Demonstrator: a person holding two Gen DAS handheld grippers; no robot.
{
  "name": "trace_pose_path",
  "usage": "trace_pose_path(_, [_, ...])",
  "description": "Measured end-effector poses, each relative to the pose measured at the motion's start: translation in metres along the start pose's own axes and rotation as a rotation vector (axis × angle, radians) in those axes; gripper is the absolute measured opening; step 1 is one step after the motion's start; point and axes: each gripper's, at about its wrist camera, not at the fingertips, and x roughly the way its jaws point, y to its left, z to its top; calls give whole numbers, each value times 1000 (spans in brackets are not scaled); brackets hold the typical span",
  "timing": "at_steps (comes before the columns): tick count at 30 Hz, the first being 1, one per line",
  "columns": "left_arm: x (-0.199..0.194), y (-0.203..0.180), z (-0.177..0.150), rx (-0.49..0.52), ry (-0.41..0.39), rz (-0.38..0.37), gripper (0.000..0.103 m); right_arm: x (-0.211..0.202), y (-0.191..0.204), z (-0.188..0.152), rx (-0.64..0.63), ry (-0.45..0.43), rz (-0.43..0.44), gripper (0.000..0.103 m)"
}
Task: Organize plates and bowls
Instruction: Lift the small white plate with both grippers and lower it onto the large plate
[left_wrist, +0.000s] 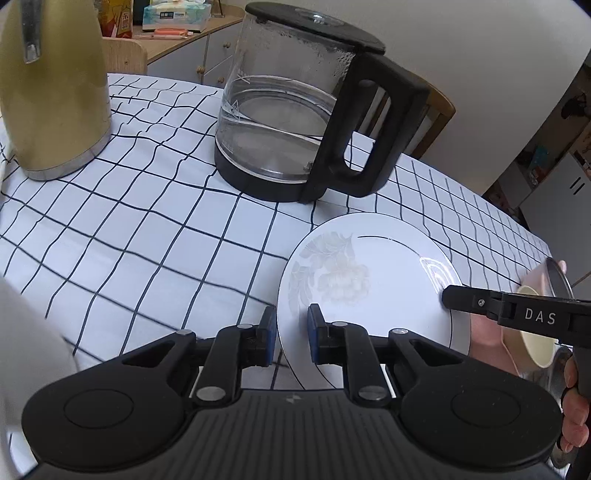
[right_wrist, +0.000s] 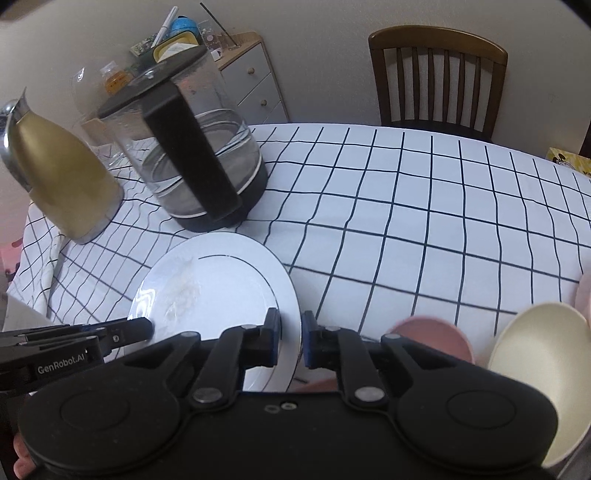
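- The white plate (left_wrist: 369, 284) is held above the checked tablecloth (left_wrist: 147, 240), near the glass kettle (left_wrist: 288, 110).
- The left gripper (left_wrist: 291, 332) and the right gripper (right_wrist: 290, 341) pinch opposite rims, so the plate stays balanced.
- The cream bowl (right_wrist: 543, 373) waits at the right, perhaps in a stack.

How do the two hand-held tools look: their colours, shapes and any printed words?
Both tools, left and right, are black with blue finger pads, hinged link arms and round side discs. One side reads "DAS", another "GenRobot.AI". No cables or sleeves show.

home dining room | checked tablecloth (right_wrist: 424, 221) | wooden chair (right_wrist: 437, 74) | kettle (left_wrist: 291, 110)
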Motion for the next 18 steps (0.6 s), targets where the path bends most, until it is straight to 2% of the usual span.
trace_pose_path(10, [-56, -5, -30, 48, -5, -48, 16, -56, 23, -37, 25, -36, -27, 13])
trace_pose_path(18, [-102, -8, -69, 106, 1, -70, 16, -100, 42, -83, 82, -62, -39, 13])
